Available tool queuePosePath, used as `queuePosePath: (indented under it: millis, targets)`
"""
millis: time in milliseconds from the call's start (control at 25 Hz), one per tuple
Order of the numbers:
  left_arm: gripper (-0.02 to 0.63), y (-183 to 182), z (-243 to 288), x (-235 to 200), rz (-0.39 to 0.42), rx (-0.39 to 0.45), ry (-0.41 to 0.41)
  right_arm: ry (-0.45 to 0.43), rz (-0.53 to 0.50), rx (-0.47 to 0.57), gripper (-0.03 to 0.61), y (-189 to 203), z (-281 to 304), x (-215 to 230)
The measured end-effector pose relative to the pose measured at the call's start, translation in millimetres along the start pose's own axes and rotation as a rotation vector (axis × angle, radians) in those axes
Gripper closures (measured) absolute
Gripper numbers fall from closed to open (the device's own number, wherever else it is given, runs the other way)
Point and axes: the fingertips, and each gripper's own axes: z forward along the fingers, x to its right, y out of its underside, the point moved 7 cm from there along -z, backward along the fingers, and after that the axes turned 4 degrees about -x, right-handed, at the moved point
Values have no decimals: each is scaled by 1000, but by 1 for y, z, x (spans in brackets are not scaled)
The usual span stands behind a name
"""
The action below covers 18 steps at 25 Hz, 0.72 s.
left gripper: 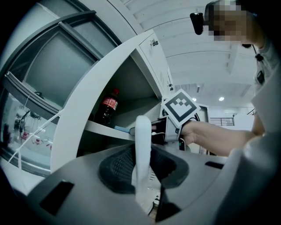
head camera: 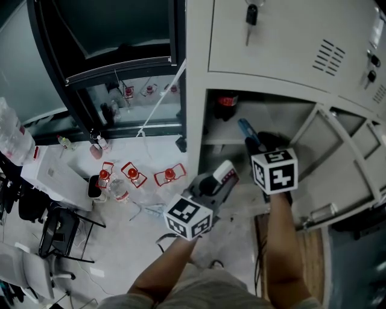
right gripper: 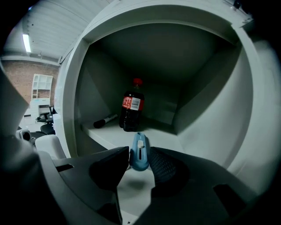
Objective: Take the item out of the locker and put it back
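The open locker compartment (head camera: 265, 114) holds a cola bottle (head camera: 226, 105) (right gripper: 131, 107) upright at the back of its shelf (right gripper: 114, 136). A black marker (right gripper: 105, 120) lies to the left of the bottle. My right gripper (head camera: 256, 145) (right gripper: 139, 160) reaches over the shelf's front edge, shut on a blue utility knife (right gripper: 139, 151) (head camera: 247, 131) that points inward. My left gripper (head camera: 220, 181) (left gripper: 142, 165) hangs just outside the locker, below and left of the right one. It is shut on a white flat item (left gripper: 142, 149) with a red-printed end (head camera: 228, 174).
The locker door (head camera: 341, 160) stands swung open to the right. A key (head camera: 251, 15) hangs in the door above. On the floor at left are small bottles in red holders (head camera: 136, 175), a black chair (head camera: 57, 232) and a glass-fronted cabinet (head camera: 120, 54).
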Motion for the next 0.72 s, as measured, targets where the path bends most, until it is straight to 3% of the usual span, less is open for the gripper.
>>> queuePosePath:
  millis: [400,720]
  targets:
    - [523,-1,2,-1,2,3,-4,-23,45,14,446,7,5,3]
    - [523,-4,1,-4,5,5,-22,-13,81,117,446,12,-3,-1]
